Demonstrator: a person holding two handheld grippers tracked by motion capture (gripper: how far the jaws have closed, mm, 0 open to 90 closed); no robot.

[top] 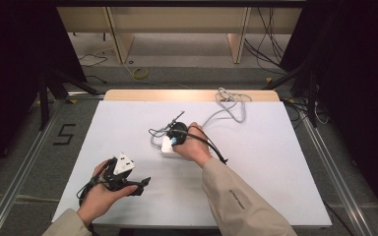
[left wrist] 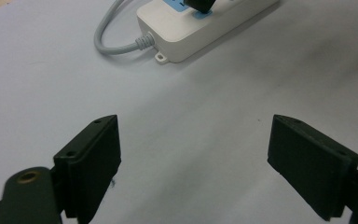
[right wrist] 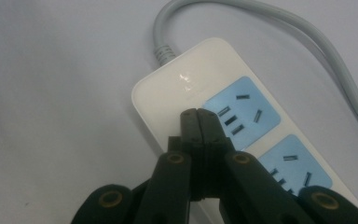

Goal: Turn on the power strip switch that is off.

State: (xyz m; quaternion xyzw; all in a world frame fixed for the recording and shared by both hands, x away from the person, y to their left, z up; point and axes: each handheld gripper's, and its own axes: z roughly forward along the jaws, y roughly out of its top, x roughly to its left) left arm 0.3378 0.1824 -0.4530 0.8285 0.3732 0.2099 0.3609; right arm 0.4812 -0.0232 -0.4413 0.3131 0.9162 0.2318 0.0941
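Right tongs clenched empty, tips pressing the power strip mid-tabletop; left tongs released. Push off-center and I reckon the strip skids or tips.

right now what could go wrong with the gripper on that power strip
1. The right gripper is shut, its tips over the power strip beside a blue socket; pressing down could slide the strip on the smooth table, since the left gripper stands open away from it and nothing steadies it.
2. The tips could slip into the socket slots.
3. The grey cord lies looped behind the strip and could snag or tug if the strip moves.
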